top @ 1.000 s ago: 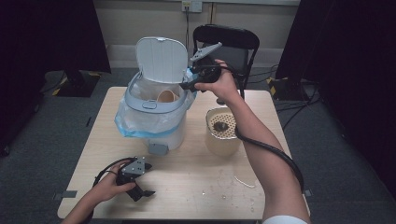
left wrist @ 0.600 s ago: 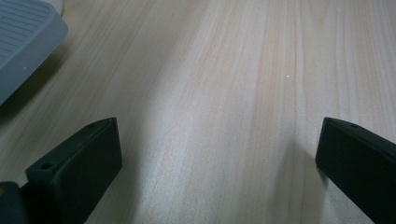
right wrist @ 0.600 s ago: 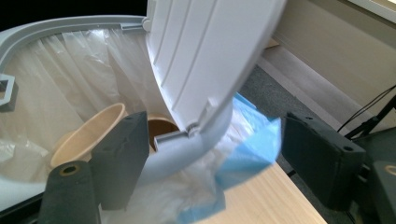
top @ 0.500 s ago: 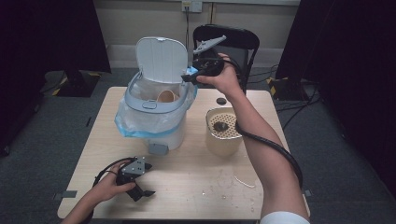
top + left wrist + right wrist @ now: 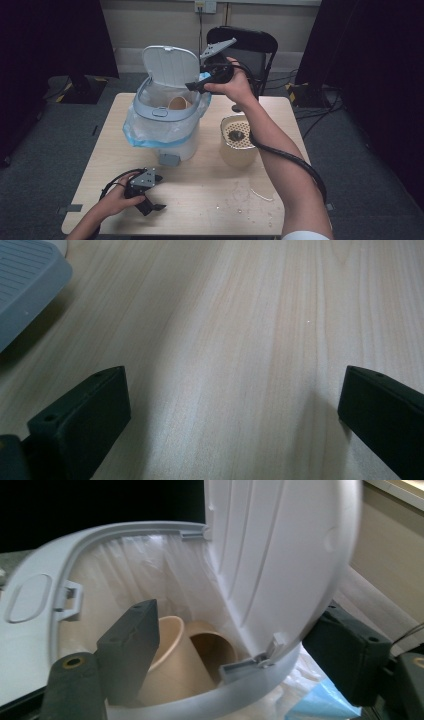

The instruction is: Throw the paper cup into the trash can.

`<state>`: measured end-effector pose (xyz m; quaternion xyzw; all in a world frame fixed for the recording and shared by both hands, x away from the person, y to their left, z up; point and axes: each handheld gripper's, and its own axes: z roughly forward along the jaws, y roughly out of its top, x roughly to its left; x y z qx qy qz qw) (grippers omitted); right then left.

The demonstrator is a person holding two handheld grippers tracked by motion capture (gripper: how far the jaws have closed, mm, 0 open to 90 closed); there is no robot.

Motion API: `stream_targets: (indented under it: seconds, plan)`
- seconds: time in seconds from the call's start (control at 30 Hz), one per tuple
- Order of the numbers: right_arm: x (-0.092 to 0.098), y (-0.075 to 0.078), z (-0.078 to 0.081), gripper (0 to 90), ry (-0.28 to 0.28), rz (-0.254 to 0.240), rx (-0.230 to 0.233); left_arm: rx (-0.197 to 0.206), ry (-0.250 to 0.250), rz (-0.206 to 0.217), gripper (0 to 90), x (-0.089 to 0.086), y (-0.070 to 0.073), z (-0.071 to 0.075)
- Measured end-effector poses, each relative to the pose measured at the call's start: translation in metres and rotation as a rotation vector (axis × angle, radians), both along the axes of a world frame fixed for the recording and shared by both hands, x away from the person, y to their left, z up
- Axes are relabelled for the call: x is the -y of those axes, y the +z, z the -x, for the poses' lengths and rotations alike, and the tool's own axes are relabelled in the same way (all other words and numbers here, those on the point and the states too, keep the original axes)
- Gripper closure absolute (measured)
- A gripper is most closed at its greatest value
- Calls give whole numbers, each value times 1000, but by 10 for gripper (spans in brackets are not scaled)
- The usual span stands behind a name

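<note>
Two hand-held grippers are in play. The right hand-held gripper [image 5: 194,86] is raised at the rear edge of the waste bin [image 5: 165,130], beside the hinge of the upright lid [image 5: 170,67]. In the right gripper view its jaws stand apart, straddling the lid's lower edge [image 5: 280,580] with a clear gap on each side; nothing is grasped. The left hand-held gripper [image 5: 152,206] rests low on the desk [image 5: 210,195], jaws spread wide over bare wood, released.

The bin stands at the left-centre of the desk, lined with a thin clear bag [image 5: 145,132] that spills over the rim. Inside it lie two tan paper cups [image 5: 175,665], tipped on their sides. A perforated beige container [image 5: 239,145] stands just beside the bin on the right.

Handling notes, as judgement:
- Lid: light moulded plastic, stiff, smooth and likely slippery between hard pads. It pivots on the rear hinge, so it needs little force. Take hold at the free edge, away from the hinge, or press on the outer face.
- Bin: probably light; a sideways push may slide it.
- Liner: soft film, easily snagged. Keep jaws clear.
</note>
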<state>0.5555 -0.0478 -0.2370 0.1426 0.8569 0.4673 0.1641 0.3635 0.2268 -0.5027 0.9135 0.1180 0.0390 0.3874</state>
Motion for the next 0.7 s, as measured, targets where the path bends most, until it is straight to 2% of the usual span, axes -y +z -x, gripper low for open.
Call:
stream_targets:
  seconds: [0.17, 0.33, 0.43, 0.7]
  plan:
    - [0, 3, 7, 205, 14, 12, 10, -2, 5, 0, 0, 0, 0, 1]
    - [4, 2, 10, 229, 52, -12, -12, -2, 3, -2, 0, 0, 0, 0]
    - [7, 1, 11, 239, 51, -39, -15, -2, 3, -2, 0, 0, 0, 0]
    - [9, 1, 11, 247, 78, -35, -9, -3, 6, 0, 0, 0, 0, 1]
